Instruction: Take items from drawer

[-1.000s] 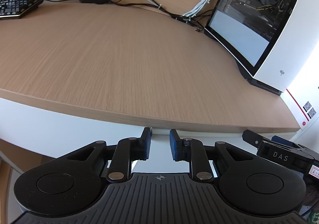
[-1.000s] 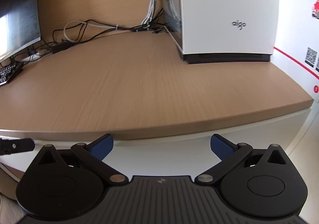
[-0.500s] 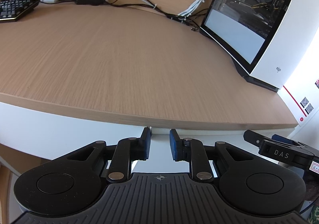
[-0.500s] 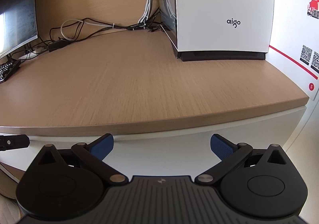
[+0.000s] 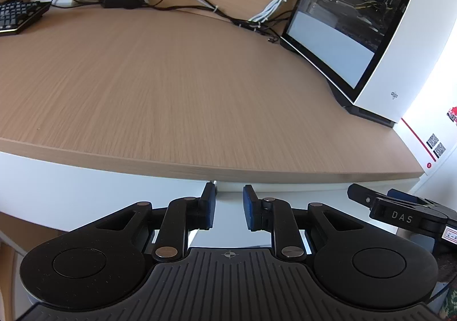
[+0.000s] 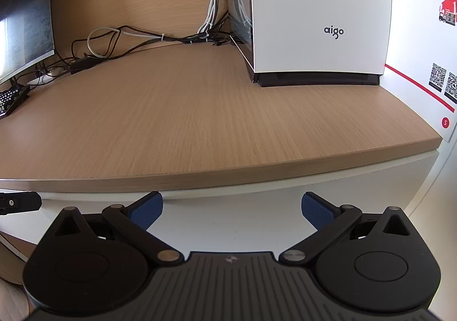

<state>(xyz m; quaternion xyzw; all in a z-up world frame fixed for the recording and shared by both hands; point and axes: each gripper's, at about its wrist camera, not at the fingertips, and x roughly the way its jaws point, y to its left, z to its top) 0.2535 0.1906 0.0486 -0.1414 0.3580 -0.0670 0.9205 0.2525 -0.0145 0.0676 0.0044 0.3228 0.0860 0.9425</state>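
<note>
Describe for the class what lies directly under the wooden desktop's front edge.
Under the desktop sits a white front panel, with a thin seam visible in the left wrist view. Whatever is behind the panel is covered.

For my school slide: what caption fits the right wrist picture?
Open right gripper faces white drawer front under wooden desk.

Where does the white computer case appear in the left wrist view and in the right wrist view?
Left wrist view: white computer case at the upper right, its glass side panel facing the camera.
Right wrist view: it is at the upper middle-right, with the plain white face and its logo showing.
Shared landmark: the bundled white cable left of the case.
</note>
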